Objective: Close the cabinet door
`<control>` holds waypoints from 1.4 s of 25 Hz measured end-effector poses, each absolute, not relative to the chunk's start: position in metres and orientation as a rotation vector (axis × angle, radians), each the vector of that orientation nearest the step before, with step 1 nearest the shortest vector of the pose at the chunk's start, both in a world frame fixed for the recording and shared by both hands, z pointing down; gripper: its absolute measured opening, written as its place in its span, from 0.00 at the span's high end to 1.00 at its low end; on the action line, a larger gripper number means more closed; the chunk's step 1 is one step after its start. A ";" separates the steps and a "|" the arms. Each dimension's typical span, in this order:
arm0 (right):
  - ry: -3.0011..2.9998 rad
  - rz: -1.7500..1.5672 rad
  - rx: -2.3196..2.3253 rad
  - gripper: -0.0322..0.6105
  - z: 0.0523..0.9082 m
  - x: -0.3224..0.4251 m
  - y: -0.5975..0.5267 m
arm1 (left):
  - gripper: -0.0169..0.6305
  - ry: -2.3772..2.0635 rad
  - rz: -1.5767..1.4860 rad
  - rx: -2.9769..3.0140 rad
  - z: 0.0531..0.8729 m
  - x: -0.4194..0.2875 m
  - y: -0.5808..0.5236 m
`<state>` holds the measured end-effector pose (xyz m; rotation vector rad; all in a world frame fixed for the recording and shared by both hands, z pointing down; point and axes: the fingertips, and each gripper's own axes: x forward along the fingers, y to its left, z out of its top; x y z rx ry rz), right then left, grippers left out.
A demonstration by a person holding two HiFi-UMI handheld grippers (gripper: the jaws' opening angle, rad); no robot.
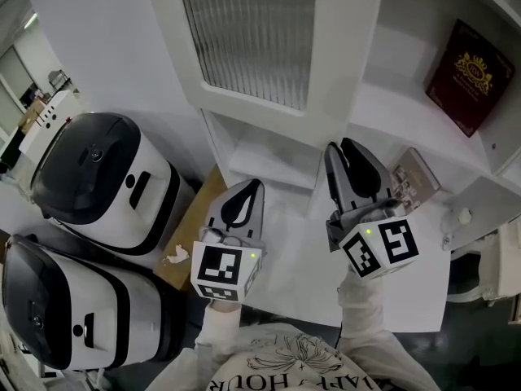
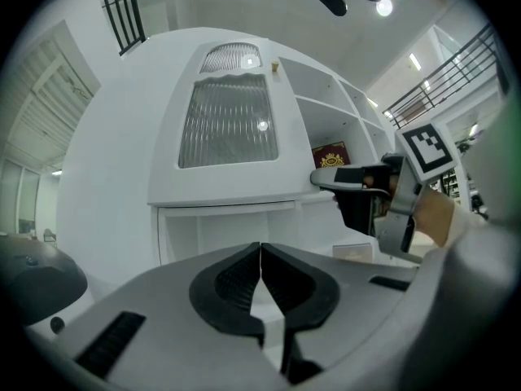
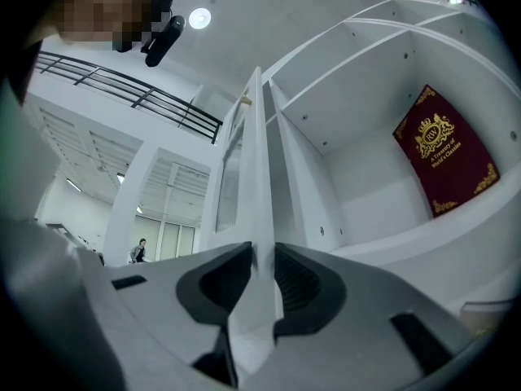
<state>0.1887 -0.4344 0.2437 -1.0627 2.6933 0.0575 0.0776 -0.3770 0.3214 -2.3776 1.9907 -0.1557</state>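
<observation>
The white cabinet door (image 1: 342, 72) with a ribbed glass pane (image 1: 252, 35) stands swung open in front of the shelves. In the head view my right gripper (image 1: 340, 147) is at the door's lower free edge. The right gripper view shows that edge (image 3: 259, 177) running up between the jaws of my right gripper (image 3: 262, 255), which is shut on it. My left gripper (image 1: 255, 184) hangs lower left, below the door, shut and empty. In the left gripper view the left gripper (image 2: 260, 251) faces the door (image 2: 228, 129), with the right gripper (image 2: 326, 177) at the door's right edge.
A dark red book (image 1: 468, 76) leans in the open shelf behind the door. A small booklet (image 1: 411, 182) lies on the lower shelf. Two white and black appliances (image 1: 98, 177) (image 1: 65, 308) stand at the left beside a wooden board (image 1: 191, 235).
</observation>
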 end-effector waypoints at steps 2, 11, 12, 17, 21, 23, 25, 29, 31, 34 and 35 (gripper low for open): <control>2.692 0.073 -1.082 0.82 0.244 0.189 -0.437 | 0.97 1.992 -0.152 -2.380 0.322 0.078 -0.378; 2.657 0.137 -1.195 0.82 0.243 0.191 -0.447 | 0.97 2.006 -0.155 -2.381 0.327 0.079 -0.382; 2.649 0.139 -1.207 0.82 0.243 0.192 -0.448 | 0.97 2.011 -0.157 -2.381 0.329 0.078 -0.382; 2.621 0.146 -1.281 0.82 0.243 0.193 -0.455 | 0.97 2.028 -0.161 -2.371 0.330 0.075 -0.381; 2.605 0.156 -1.328 0.83 0.243 0.193 -0.458 | 0.97 2.044 -0.160 -2.353 0.328 0.070 -0.380; 2.600 0.144 -1.328 0.83 0.243 0.193 -0.461 | 0.97 2.049 -0.163 -2.346 0.328 0.068 -0.380; 2.598 0.132 -1.329 0.84 0.243 0.194 -0.465 | 0.97 2.056 -0.166 -2.345 0.329 0.066 -0.380; 2.594 0.115 -1.330 0.84 0.244 0.193 -0.469 | 0.97 2.065 -0.160 -2.346 0.332 0.063 -0.381; 2.594 0.109 -1.327 0.84 0.244 0.192 -0.471 | 0.97 2.064 -0.158 -2.349 0.333 0.063 -0.383; 2.600 0.099 -1.320 0.84 0.244 0.192 -0.473 | 0.97 2.057 -0.160 -2.356 0.333 0.064 -0.385; 2.602 0.095 -1.317 0.84 0.244 0.192 -0.474 | 0.97 2.054 -0.161 -2.359 0.333 0.065 -0.386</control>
